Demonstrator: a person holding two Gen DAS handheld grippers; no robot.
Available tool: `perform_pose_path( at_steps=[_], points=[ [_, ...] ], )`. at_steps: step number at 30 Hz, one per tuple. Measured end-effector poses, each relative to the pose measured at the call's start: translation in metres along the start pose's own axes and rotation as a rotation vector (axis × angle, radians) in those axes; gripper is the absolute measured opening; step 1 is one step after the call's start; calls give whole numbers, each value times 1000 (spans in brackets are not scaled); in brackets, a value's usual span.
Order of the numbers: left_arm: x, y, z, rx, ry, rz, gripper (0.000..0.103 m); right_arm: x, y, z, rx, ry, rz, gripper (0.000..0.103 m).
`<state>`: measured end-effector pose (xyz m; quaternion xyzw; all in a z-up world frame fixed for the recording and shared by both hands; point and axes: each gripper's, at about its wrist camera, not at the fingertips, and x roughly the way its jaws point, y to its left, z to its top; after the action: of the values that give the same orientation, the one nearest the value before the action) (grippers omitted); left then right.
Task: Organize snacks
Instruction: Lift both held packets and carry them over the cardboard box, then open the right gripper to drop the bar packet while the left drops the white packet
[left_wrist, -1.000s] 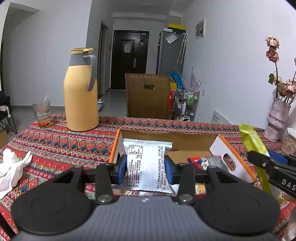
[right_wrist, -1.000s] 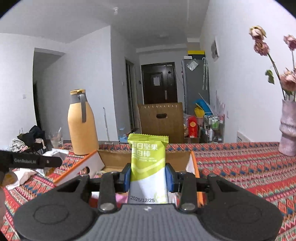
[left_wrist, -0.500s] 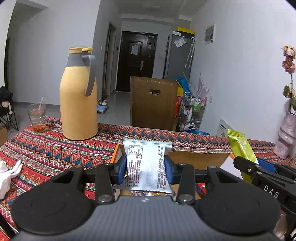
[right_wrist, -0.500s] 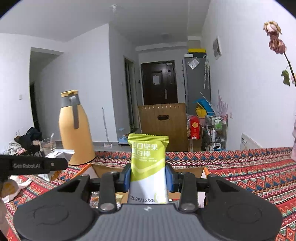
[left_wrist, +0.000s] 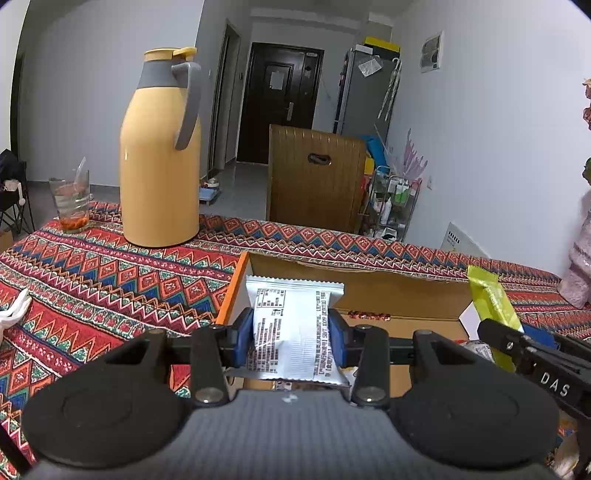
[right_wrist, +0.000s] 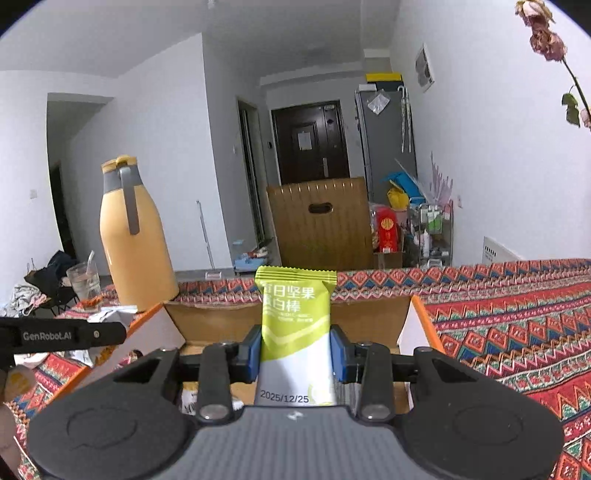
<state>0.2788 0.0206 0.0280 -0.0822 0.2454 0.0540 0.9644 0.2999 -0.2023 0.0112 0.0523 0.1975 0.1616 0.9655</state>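
Left claw (left_wrist: 291, 334): blue pads clamped on the sides of a silver snack packet (left_wrist: 293, 328). Packet stands upright between the jaws, printed back facing the camera, crimped top edge sticking out past the fingertips, lower end tucked back toward the claw body. It's held over the near-left part of an open cardboard box (left_wrist: 369, 291) with orange-edged flaps, not touching the box as far as I can tell.

Right claw (right_wrist: 295, 350): pads closed on a green and white snack bar (right_wrist: 295, 325), also upright, green end up and forward, a date printed on the white end nearest the camera. Bar sits centred in the jaws, over the near side of the same box (right_wrist: 221, 321). From the left camera this bar (left_wrist: 493, 314) shows at the right edge of the box, with the right claw's black finger just below it.

Box sits on a table under a red patterned cloth (left_wrist: 110, 273). More wrappers lie inside the box, too hidden by the claws to identify.

Behind the box to the left: yellow thermos jug (left_wrist: 160, 151) with grey handle, and further left a drinking glass (left_wrist: 70, 201). White cloth (left_wrist: 11, 314) at the left table edge. Pale pink vase (left_wrist: 578, 258) far right.
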Motion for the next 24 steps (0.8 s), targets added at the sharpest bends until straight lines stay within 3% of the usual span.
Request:
perform_pose_path(
  at_steps=[2,4,5,6,8,10,24],
  points=[
    [0,2,0,-8,0,2,43,3,1,-2,-3,17,-1,38],
    [-3,3,0,-15,-7,-2,53,4,1,-3,-2,28,-5,40],
    [-5,3,0,-19,-14,2,65,4,1,-3,1,26,-10,46],
    [-6,3,0,-21,-22,11,85,4,0,-2,5,28,-11,54],
    [-9,3,1,-29,-44,39,103,3,-1,-2,14,28,-21,94],
    [-11,4,1,-36,-56,41,103,2,-2,-1,20,20,-32,103],
    [-12,2,1,-35,-52,40,103,4,-4,-3,24,24,-54,103]
  ],
)
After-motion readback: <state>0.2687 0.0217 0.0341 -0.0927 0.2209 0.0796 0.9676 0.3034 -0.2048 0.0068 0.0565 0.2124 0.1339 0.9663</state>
